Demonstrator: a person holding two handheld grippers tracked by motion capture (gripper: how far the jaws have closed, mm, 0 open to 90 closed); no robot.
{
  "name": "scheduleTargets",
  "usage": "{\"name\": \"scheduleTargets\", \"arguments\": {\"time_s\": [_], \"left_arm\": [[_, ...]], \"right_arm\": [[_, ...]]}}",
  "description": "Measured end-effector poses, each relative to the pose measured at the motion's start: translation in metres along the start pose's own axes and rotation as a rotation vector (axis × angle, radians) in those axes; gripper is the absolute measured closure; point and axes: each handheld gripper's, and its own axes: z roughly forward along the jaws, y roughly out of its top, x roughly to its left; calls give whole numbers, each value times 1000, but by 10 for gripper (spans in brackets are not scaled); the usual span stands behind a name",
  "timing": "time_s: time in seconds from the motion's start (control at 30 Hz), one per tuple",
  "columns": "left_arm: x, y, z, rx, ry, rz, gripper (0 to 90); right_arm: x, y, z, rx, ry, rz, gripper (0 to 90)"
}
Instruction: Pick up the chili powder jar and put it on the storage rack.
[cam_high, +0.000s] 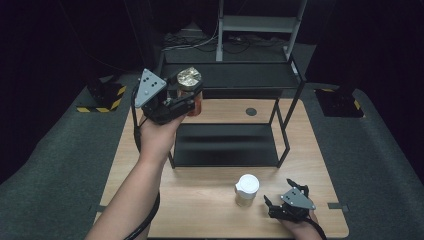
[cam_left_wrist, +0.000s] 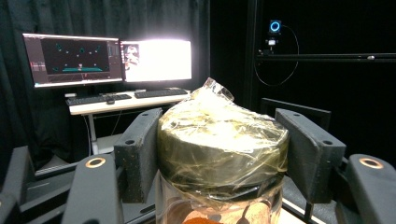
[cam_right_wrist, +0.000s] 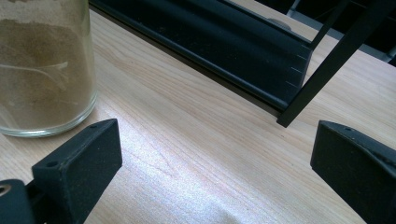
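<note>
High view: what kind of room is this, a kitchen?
Probably a lab or recording studio, not a kitchen. Black curtains hang behind a desk with two monitors, and a small camera sits on a rail above the wooden table.

We see open wood along the near edge of the table, broken only by the white-capped jar just left of the right gripper. Its wide-apart jaws have bare tabletop between them. Ahead, the black shelf rack blocks the table's middle; its thin right legs leave a strip of wood beside them. The left gripper, clamped on a foil-topped jar, crowds the rack's upper left corner.
</note>
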Motion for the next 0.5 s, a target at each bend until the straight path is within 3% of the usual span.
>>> {"name": "scheduleTargets", "arguments": {"time_s": [0.5], "left_arm": [[1, 15, 32, -20, 5, -10, 345]], "right_arm": [[0, -1, -1, -6, 1, 0, 9]]}}
